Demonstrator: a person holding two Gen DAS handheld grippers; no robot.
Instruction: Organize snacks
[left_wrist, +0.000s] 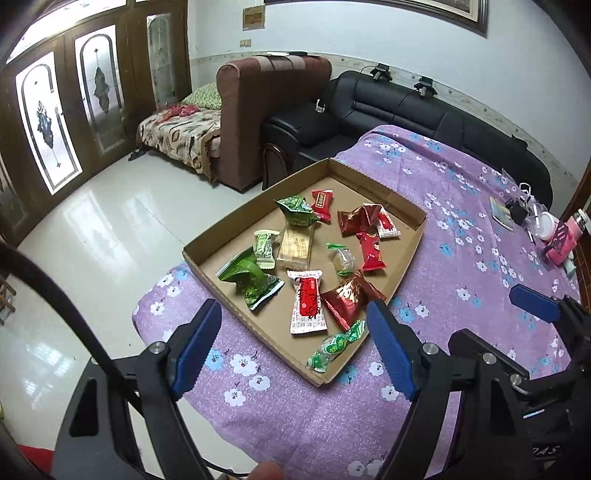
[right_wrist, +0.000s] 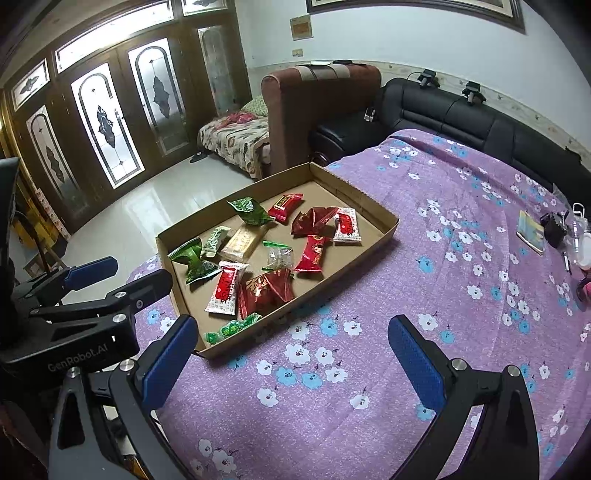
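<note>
A shallow cardboard tray lies on a purple flowered tablecloth and holds several wrapped snacks: green packets, red packets, a red-and-white packet, a beige bar and a green candy at the near corner. My left gripper is open and empty, hovering over the tray's near edge. My right gripper is open and empty, above the cloth just right of the tray's near corner.
The table ends at the left, with white floor tiles beyond. A book, small dark items and a pink bottle sit at the far right. A brown sofa and a black sofa stand behind.
</note>
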